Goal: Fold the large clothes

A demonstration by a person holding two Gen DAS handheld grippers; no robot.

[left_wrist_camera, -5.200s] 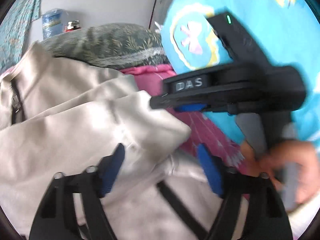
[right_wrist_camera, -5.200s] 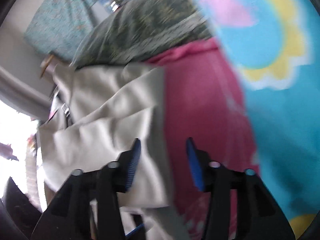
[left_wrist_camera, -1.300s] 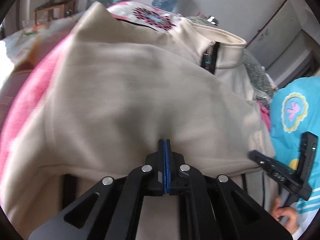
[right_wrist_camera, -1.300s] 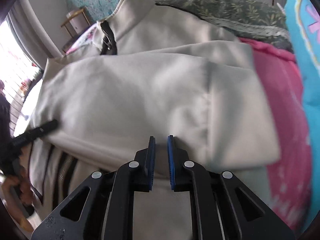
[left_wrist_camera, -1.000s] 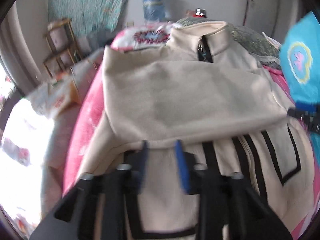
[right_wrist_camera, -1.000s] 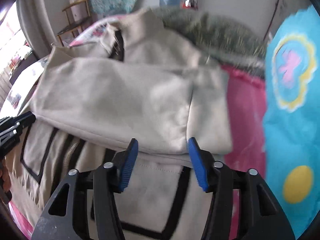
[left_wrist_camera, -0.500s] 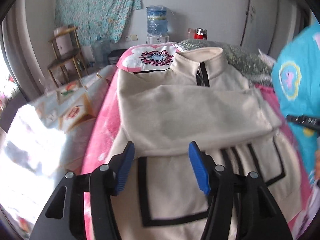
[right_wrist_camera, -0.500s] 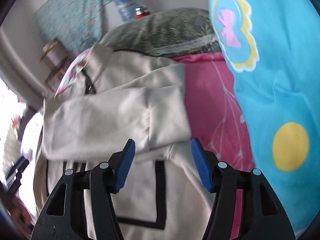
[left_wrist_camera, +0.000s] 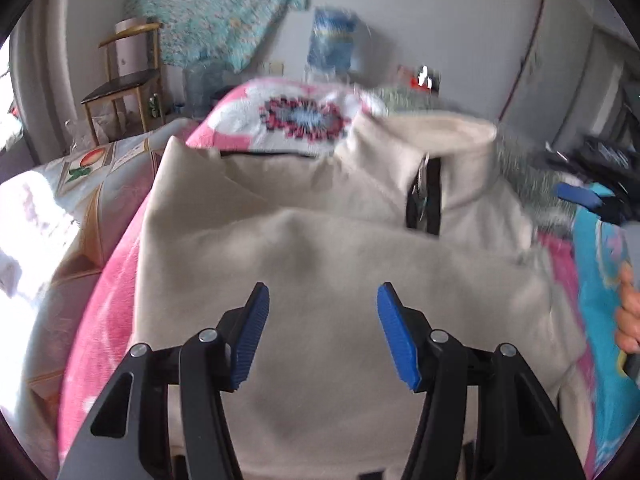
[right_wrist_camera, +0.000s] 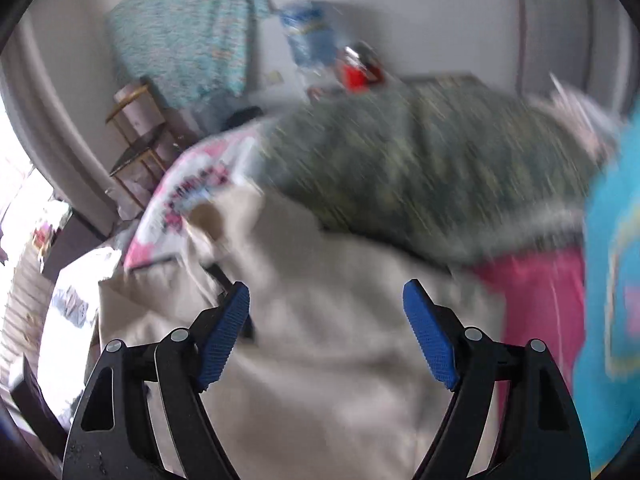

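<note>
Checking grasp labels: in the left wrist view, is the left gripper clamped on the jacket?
No. The left gripper stands wide open, its blue pads apart above the cream jacket with no fabric pinched between them.

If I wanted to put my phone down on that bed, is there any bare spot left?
Two strips. One is pink bedding left of the cream jacket, running toward the patterned sheet. A narrower pink strip lies between the jacket and the turquoise cover. The middle is all jacket; pillows crowd the head end.
</note>
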